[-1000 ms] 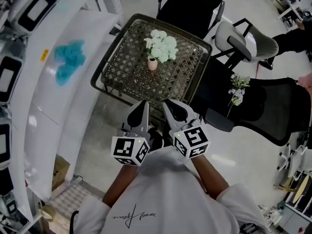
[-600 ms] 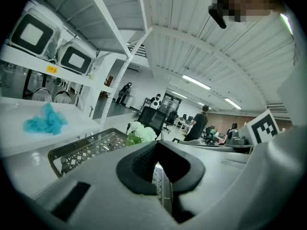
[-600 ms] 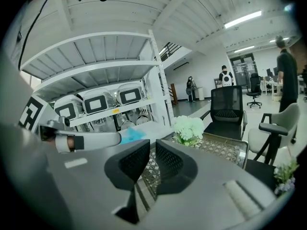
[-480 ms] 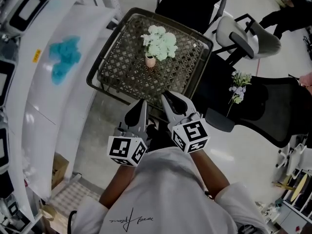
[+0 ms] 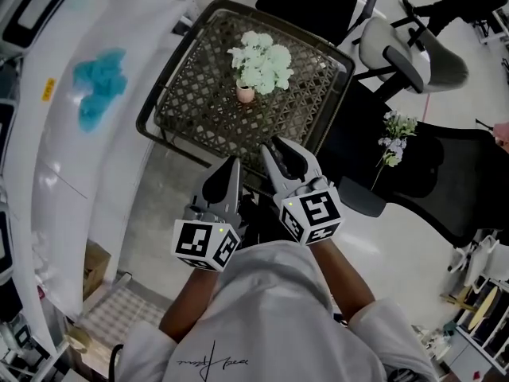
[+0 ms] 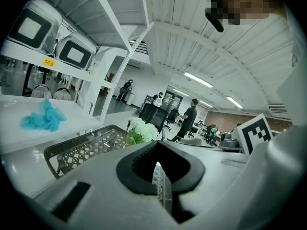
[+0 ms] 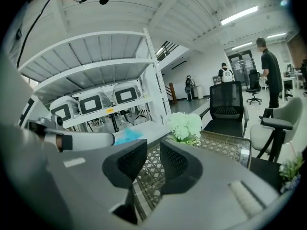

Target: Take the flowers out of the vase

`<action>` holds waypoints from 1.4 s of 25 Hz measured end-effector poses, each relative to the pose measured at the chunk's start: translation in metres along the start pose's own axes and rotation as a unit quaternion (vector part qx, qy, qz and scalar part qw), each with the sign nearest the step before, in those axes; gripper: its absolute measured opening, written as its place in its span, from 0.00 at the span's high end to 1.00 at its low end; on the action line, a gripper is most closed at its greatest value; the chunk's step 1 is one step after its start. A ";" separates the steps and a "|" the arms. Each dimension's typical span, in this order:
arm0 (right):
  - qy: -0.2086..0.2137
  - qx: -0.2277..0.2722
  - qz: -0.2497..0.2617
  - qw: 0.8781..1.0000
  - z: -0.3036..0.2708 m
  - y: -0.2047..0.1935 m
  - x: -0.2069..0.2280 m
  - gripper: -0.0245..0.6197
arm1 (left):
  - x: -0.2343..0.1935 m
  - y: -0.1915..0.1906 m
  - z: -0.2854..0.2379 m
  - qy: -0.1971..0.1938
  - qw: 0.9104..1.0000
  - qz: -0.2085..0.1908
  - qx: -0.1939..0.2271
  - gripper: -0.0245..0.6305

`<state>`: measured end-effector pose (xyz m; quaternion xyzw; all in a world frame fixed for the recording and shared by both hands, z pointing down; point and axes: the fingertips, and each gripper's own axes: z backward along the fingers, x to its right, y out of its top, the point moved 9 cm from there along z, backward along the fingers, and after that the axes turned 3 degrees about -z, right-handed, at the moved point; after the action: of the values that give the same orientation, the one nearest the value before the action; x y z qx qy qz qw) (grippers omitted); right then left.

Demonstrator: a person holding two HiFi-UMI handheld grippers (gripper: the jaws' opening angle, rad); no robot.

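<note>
- Head view. Shows the flowers (image 5: 261,64) still standing in the vase (image 5: 245,94) toward the far edge of the table (image 5: 199,110). Judged as barely begun: reach, grip and lift all remain. Places the left claw (image 5: 231,167) and right claw (image 5: 274,150) by the near edge, well apart from the bunch. Notes a loose sprig (image 5: 395,138) on a black chair (image 5: 445,173) beyond the right edge.
- Left gripper view. Shows the left claw (image 6: 157,164) closed, pads meeting at the tips, holding nothing.
- Right gripper view. Shows the right claw (image 7: 153,159) narrowly parted, having just been opening, with nothing between the pads.
</note>
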<state>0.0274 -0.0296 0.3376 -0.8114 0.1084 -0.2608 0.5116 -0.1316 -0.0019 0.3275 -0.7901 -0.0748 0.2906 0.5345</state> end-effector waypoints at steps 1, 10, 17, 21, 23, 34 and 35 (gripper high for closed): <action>0.000 -0.001 -0.002 1.000 -0.002 -0.001 0.002 0.83 | -0.001 0.000 -0.002 0.001 1.000 -0.001 -0.001 0.96; 0.006 -0.009 -0.008 1.000 -0.025 -0.009 0.017 0.80 | -0.016 -0.006 -0.009 0.026 1.000 0.005 -0.013 0.96; 0.001 -0.010 -0.016 1.000 -0.042 -0.017 0.036 0.78 | -0.027 -0.013 -0.016 0.036 0.999 0.005 -0.026 0.96; 0.007 -0.015 -0.011 1.000 -0.051 -0.022 0.043 0.74 | -0.026 -0.020 -0.020 0.036 0.999 0.012 -0.034 0.96; 0.007 -0.015 -0.013 1.000 -0.056 -0.027 0.046 0.73 | -0.027 -0.024 -0.022 0.037 0.998 0.015 -0.040 0.96; 0.006 -0.015 -0.027 1.000 -0.083 -0.044 0.069 0.71 | -0.028 -0.037 -0.034 0.046 0.997 0.023 -0.062 0.96; 0.008 -0.015 -0.026 1.000 -0.085 -0.045 0.071 0.70 | -0.029 -0.038 -0.034 0.048 0.997 0.024 -0.063 0.96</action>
<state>0.0371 -0.1064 0.4289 -0.8195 0.0955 -0.2785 0.4917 -0.1294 -0.0260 0.3809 -0.8367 -0.0478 0.2598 0.4796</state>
